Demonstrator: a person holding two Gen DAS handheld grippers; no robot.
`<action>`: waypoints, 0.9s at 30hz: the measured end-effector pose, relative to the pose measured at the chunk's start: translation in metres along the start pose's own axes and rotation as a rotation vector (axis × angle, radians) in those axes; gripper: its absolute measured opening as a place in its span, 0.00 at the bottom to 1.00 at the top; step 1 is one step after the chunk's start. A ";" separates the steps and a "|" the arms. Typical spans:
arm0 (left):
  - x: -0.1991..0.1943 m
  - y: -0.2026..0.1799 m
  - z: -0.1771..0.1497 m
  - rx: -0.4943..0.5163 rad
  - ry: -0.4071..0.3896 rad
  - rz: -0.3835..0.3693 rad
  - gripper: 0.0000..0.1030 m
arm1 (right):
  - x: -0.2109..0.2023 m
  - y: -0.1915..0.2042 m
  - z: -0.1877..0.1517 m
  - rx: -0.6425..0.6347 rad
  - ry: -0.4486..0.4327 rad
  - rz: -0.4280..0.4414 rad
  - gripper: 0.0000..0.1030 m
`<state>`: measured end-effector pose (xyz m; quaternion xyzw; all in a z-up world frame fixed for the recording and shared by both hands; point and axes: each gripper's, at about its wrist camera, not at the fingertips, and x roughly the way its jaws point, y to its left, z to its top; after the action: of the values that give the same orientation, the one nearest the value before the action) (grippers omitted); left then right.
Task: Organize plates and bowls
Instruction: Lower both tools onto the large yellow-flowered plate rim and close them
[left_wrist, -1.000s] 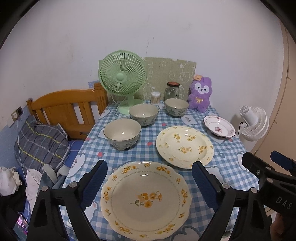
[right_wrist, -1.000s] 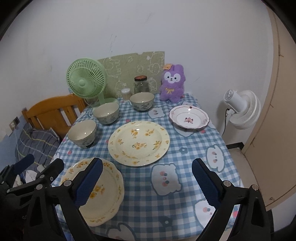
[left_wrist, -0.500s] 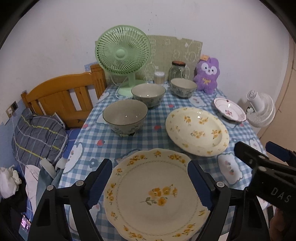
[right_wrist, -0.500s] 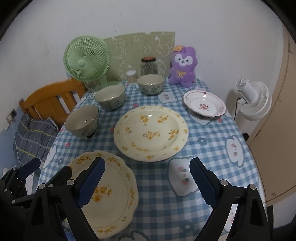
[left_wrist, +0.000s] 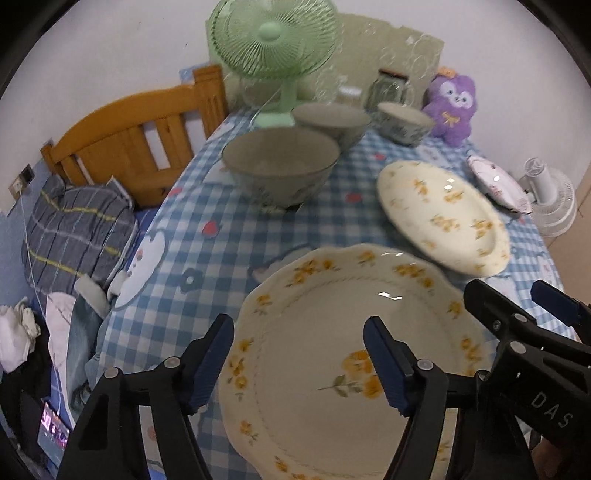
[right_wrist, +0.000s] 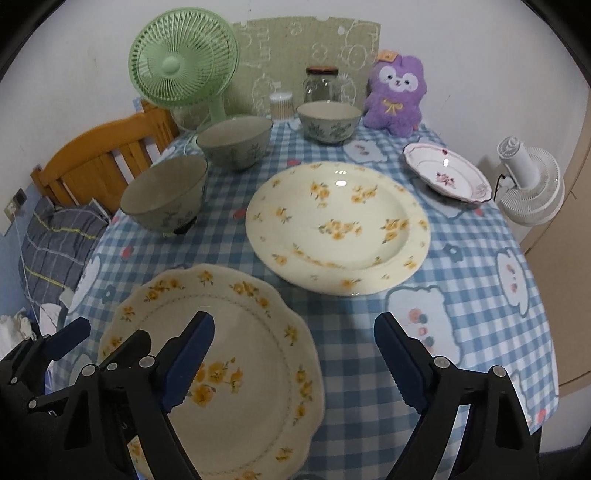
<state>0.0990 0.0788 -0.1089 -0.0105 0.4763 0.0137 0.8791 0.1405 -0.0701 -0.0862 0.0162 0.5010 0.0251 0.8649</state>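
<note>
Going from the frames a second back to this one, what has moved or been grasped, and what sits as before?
Both grippers have come down toward the scalloped plate at the near edge. The left gripper now straddles its left rim, jaws closing, pads not yet pressing. The right gripper hangs over its right rim, jaws closing a little. Nothing is grasped. The round plate, pink-flowered plate and three bowls have not shifted.

a small home room: a table in a blue checked cloth against a white wall, wooden bed frame and bedding at left, purple plush toy, green desk fan at far side.
</note>
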 end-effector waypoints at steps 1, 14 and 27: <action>0.003 0.002 0.000 -0.002 0.006 0.005 0.72 | 0.003 0.002 -0.001 0.001 0.006 -0.001 0.87; 0.030 0.014 -0.007 0.038 0.075 -0.002 0.69 | 0.035 0.011 -0.013 0.040 0.116 -0.035 0.81; 0.051 0.022 -0.008 0.023 0.140 -0.051 0.60 | 0.053 0.015 -0.018 0.055 0.189 -0.073 0.74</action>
<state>0.1193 0.1014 -0.1564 -0.0134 0.5364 -0.0150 0.8437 0.1511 -0.0519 -0.1402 0.0194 0.5813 -0.0189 0.8132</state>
